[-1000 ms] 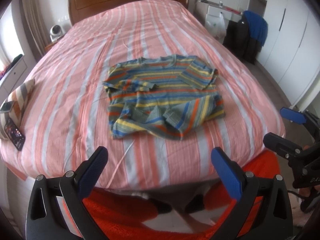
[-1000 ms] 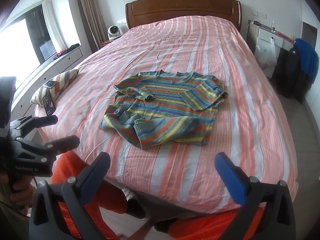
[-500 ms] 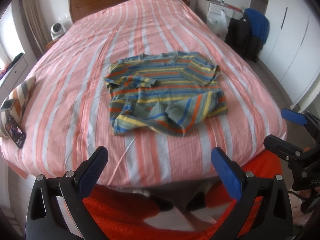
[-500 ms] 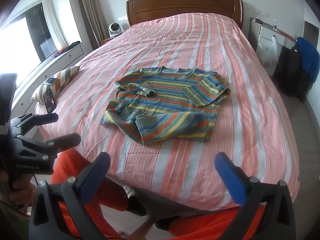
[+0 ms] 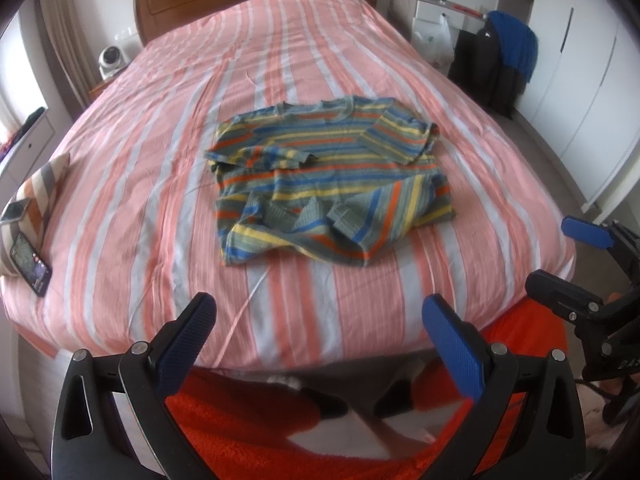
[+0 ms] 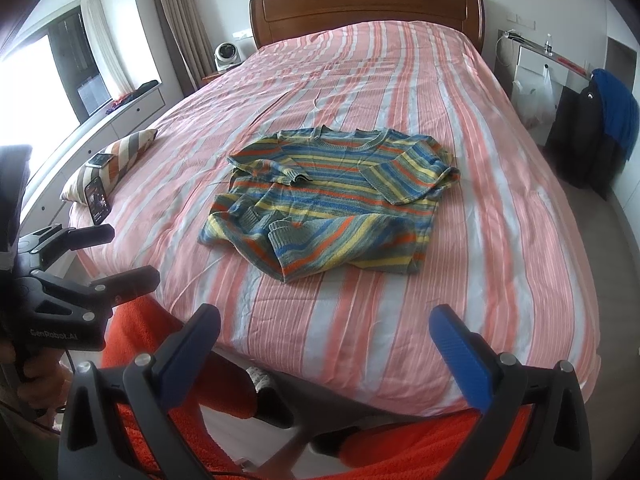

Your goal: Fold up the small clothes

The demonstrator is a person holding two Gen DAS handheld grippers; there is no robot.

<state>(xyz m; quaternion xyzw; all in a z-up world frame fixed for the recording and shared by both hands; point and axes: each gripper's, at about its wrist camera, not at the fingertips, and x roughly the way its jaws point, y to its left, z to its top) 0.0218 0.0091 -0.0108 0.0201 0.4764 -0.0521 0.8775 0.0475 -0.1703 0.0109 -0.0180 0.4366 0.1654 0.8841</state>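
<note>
Two grippers poised at the foot of a bed, striped sweater lying untouched.

Left wrist view: the left gripper [image 5: 318, 334] is spread wide with nothing between its blue pads, over the near edge of the pink-striped bedspread [image 5: 132, 208]. At 12 o'clock lies the multicoloured striped sweater [image 5: 328, 188], partly folded, sleeves crossed over its body, well apart from the pads. A smartphone [image 5: 31, 258] lies beside a striped cushion [image 5: 42, 190] at 9 o'clock; the right gripper [image 5: 576, 264] shows at 3 o'clock. Right wrist view: the right gripper [image 6: 326, 340] is likewise released and bare; the sweater [image 6: 336, 200] sits at 12 o'clock at mid-bed, the wooden headboard [image 6: 366, 10] beyond it. The left gripper [image 6: 116, 256], at 9 o'clock, stands parted, held by a hand [image 6: 34, 376].
</note>
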